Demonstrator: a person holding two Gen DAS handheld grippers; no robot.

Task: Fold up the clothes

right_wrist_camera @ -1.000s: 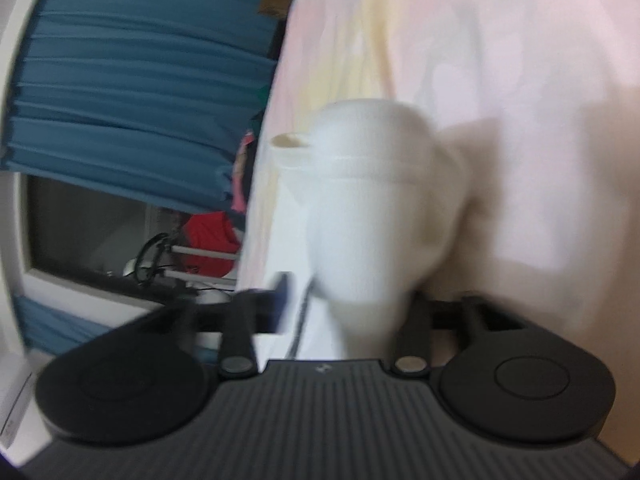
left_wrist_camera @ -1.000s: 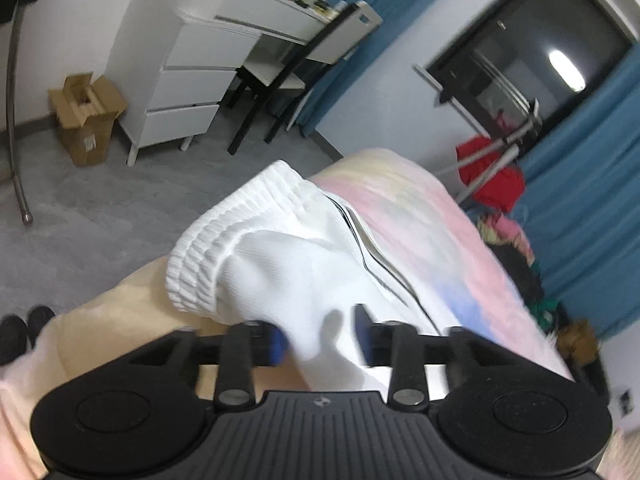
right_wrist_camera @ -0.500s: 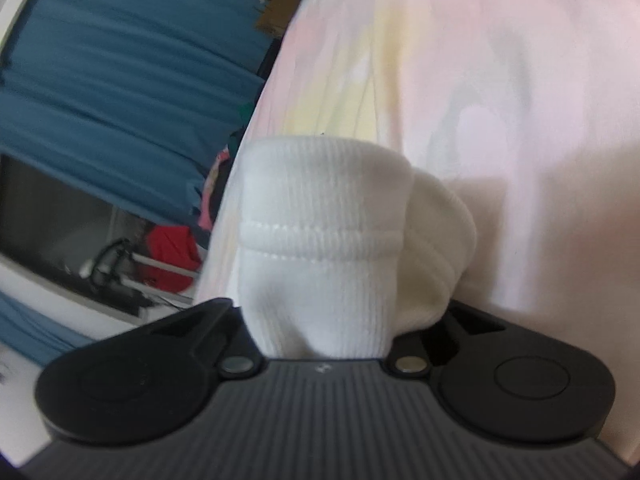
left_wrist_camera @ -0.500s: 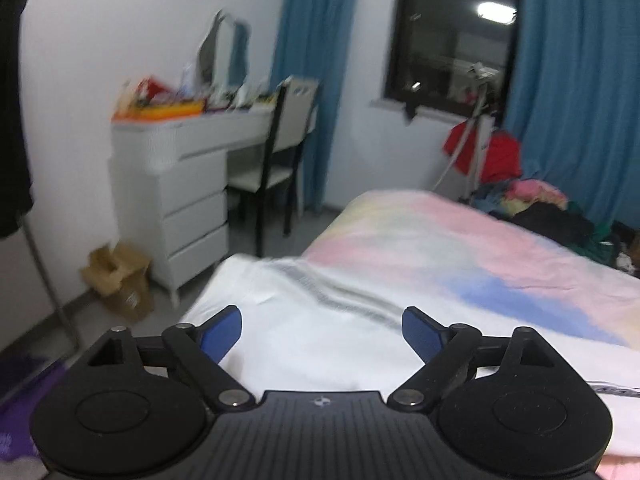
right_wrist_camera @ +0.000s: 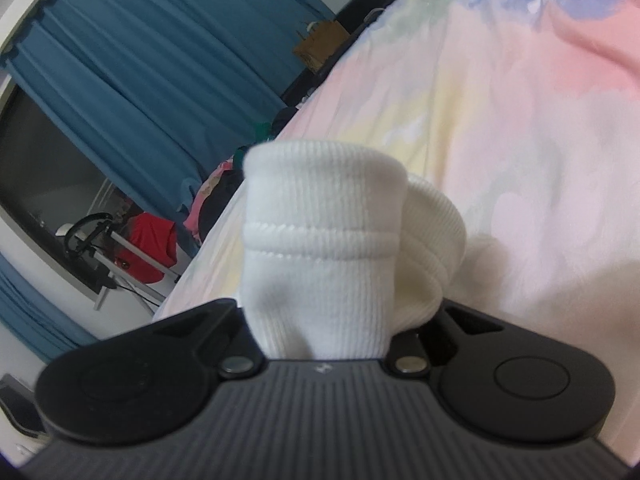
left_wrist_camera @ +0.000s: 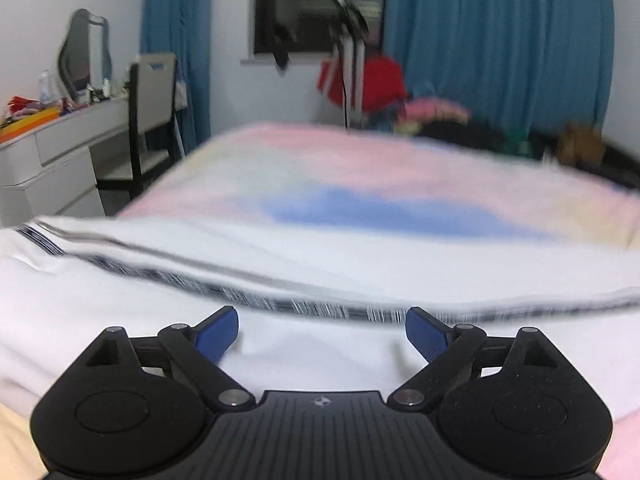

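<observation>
A white garment with a dark side stripe point(left_wrist_camera: 280, 280) lies spread across the near part of the pastel bed point(left_wrist_camera: 380, 168). My left gripper point(left_wrist_camera: 322, 334) is open and empty, its blue pads point(left_wrist_camera: 218, 332) just above the white cloth. In the right wrist view my right gripper point(right_wrist_camera: 324, 312) is shut on the garment's white ribbed cuff point(right_wrist_camera: 320, 236), which stands up bunched between the jaws and hides the fingertips. The bed point(right_wrist_camera: 520, 120) lies under and beyond the cuff.
A white dresser point(left_wrist_camera: 52, 160) with a mirror and a dark chair point(left_wrist_camera: 152, 120) stand left of the bed. Blue curtains point(left_wrist_camera: 500, 40), a dark window, a rack with a red garment point(left_wrist_camera: 376, 80) and a clothes pile point(left_wrist_camera: 460, 124) are beyond the bed's far edge.
My left gripper let go of the white garment, opened wide and levelled out over the bed. My right gripper closed on the ribbed cuff and keeps holding it.
</observation>
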